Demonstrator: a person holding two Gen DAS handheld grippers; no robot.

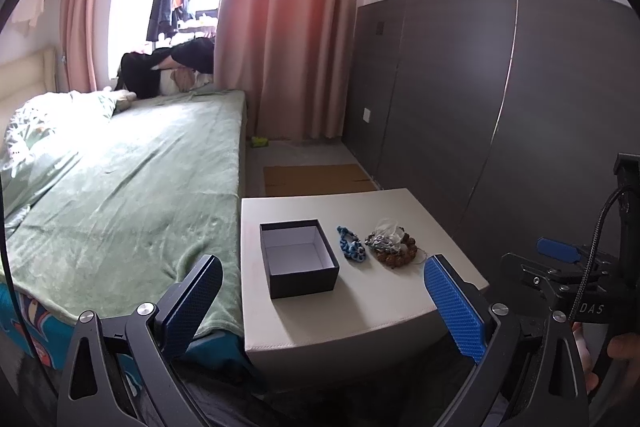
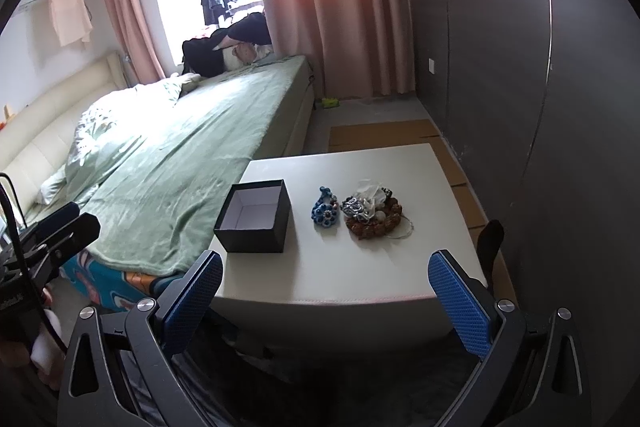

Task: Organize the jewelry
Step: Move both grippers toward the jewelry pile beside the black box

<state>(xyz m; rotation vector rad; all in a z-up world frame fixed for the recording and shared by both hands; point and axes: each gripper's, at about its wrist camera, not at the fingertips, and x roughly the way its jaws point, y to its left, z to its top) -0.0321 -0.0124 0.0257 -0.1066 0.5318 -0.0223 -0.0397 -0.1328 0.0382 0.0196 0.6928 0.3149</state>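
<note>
Nearby, bed (image 2: 192, 131) beside table (image 2: 360, 267), curtain (image 2: 340, 7) behind

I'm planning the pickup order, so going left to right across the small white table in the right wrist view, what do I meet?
Open black cardboard box with white lining → blue beaded flower-shaped ornament → heap of brown bead bracelets and silvery chains.

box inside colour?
White inside, black outside: the box is open and empty. Clearest in the right wrist view.

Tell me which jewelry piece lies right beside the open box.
The blue beaded piece; it lies between the black box and the brown bead pile, which is farther off.
</note>
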